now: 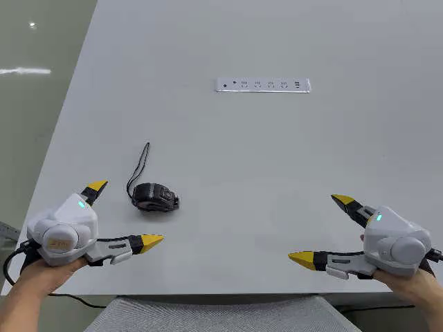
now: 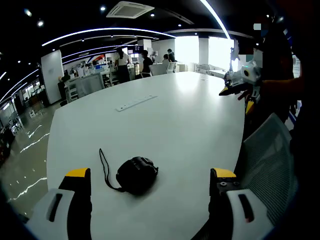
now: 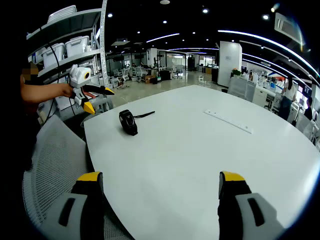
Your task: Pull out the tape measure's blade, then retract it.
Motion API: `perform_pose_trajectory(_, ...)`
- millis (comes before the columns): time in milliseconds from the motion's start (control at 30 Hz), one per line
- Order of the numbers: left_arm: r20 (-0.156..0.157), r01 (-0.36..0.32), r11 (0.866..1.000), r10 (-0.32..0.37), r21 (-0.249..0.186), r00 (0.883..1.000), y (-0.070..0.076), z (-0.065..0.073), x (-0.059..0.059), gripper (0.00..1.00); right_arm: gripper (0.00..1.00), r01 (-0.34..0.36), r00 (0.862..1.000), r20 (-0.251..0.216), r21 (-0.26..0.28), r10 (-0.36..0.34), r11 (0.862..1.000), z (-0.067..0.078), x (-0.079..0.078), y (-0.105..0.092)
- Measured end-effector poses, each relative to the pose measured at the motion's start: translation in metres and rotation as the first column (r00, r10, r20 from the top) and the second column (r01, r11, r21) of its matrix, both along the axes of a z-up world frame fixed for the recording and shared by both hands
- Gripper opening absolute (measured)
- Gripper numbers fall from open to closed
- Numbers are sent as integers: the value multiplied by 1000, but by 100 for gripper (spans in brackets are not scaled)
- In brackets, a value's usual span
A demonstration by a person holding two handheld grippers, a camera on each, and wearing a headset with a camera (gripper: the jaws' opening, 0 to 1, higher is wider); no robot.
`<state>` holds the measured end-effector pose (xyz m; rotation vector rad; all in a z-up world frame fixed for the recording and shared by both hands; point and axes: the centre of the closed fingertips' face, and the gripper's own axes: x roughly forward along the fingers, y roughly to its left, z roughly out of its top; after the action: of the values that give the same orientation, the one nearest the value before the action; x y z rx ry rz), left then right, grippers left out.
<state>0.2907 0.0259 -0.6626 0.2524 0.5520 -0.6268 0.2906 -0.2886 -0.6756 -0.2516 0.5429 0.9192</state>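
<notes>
A black tape measure (image 1: 156,196) with a thin black wrist strap (image 1: 138,168) lies on the white table (image 1: 263,152), its blade not drawn out. My left gripper (image 1: 123,214) stands open just left of it, yellow-tipped jaws spread wide and empty. From the left gripper view the tape measure (image 2: 136,174) lies a short way ahead, between the jaws' line. My right gripper (image 1: 324,229) is open and empty at the table's near right edge, far from the tape measure (image 3: 128,121), which sits at the left of its view.
A white power strip (image 1: 263,85) lies flat at the middle far part of the table. A grey mesh chair back (image 1: 214,315) sits below the near table edge. Shelves, desks and people stand in the room beyond.
</notes>
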Motion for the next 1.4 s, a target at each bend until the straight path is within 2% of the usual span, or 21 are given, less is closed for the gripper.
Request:
perform_pose_trajectory(133, -3, 8, 1000, -8, 20, 1000, 2, -2, 0, 99, 98, -2, 1000, -3, -2, 2, 1000, -1, 0, 0)
perform_pose_trajectory(567, -4, 12, 999, -12, 33, 1000, 6, -5, 1, 99, 97, -14, 1000, -5, -10, 14, 1000, -2, -2, 2)
perform_pose_trajectory(767, -1, 30, 998, -30, 51, 1000, 6, -7, 2, 95, 96, -25, 1000, -5, -14, 25, 1000, -3, -2, 2)
perform_pose_trajectory(1133, -19, 66, 994, -65, 86, 998, 8, -8, 3, 92, 94, -56, 998, -10, -25, 56, 998, -3, -2, 4)
perform_pose_trajectory(1400, -36, 106, 987, -103, 122, 994, 11, -9, 8, 89, 91, -87, 996, -18, -35, 86, 996, -1, 0, 9)
